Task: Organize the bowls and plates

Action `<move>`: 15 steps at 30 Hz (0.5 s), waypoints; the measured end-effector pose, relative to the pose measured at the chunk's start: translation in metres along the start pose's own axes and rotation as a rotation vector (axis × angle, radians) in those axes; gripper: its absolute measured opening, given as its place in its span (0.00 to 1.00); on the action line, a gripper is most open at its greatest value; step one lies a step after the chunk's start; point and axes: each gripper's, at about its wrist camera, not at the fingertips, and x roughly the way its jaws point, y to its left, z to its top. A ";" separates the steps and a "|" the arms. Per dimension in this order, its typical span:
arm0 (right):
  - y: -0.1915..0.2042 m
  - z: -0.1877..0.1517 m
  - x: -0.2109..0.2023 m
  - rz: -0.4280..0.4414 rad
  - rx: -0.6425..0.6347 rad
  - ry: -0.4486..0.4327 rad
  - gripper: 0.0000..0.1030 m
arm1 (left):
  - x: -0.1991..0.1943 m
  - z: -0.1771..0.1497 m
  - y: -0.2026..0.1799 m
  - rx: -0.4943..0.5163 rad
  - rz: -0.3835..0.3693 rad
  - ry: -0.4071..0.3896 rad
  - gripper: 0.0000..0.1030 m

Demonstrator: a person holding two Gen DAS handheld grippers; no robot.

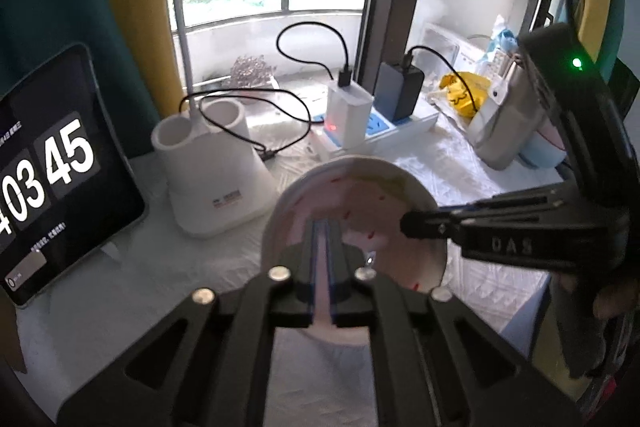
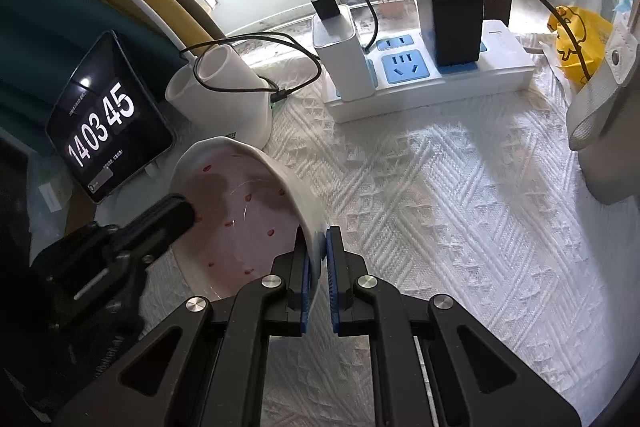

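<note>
A pink bowl [image 1: 360,211] with small red marks and a white rim is held above the white cloth by both grippers. My left gripper [image 1: 325,239] is shut on its near rim, its blue pads pinching the wall. My right gripper [image 2: 320,247] is shut on the opposite rim of the bowl [image 2: 240,211], which is tilted. In the left wrist view the right gripper [image 1: 412,223] reaches in from the right. In the right wrist view the left gripper [image 2: 180,215] comes in from the left.
A tablet clock [image 1: 44,167] stands at the left. A white two-cup holder [image 1: 212,163] stands behind the bowl. A power strip [image 2: 432,75] with chargers and cables lies by the window. A grey-white bag [image 2: 600,115] and a yellow bag [image 2: 576,39] are at the right.
</note>
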 end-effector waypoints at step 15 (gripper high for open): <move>0.002 0.000 0.000 0.000 -0.006 0.000 0.08 | 0.021 -0.005 0.021 -0.063 0.072 0.077 0.36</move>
